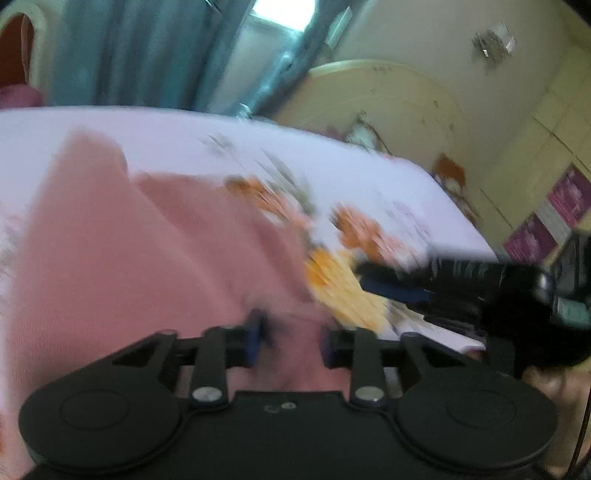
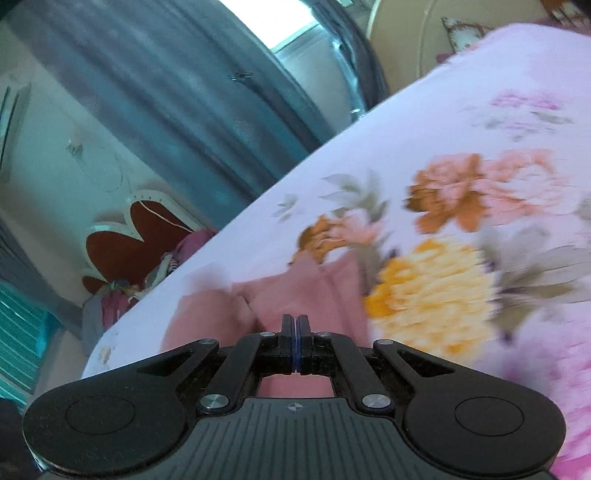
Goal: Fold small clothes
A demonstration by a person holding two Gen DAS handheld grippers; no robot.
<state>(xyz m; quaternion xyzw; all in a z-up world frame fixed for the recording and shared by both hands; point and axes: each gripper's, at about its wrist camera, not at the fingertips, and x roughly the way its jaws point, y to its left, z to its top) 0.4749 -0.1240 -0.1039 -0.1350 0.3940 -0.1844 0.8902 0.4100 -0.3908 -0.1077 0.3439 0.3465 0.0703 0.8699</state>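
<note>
A small pink garment [image 1: 122,254] lies on a bed with a white floral sheet [image 1: 332,162]. In the left wrist view my left gripper [image 1: 291,338] hovers low over the garment's near edge with its blue-padded fingers apart and nothing between them. The right gripper shows there as a dark shape [image 1: 454,284] to the right, over the sheet's yellow flower. In the right wrist view my right gripper [image 2: 296,334] has its fingers pressed together over the pink garment [image 2: 295,291]; whether cloth is pinched between them is unclear. The frames are blurred by motion.
Blue curtains [image 1: 147,51] and a bright window [image 1: 284,11] stand behind the bed. A cream headboard [image 1: 388,96] is at the right. A red heart-shaped chair back [image 2: 133,240] with piled clothes [image 2: 122,295] sits beyond the bed's far edge.
</note>
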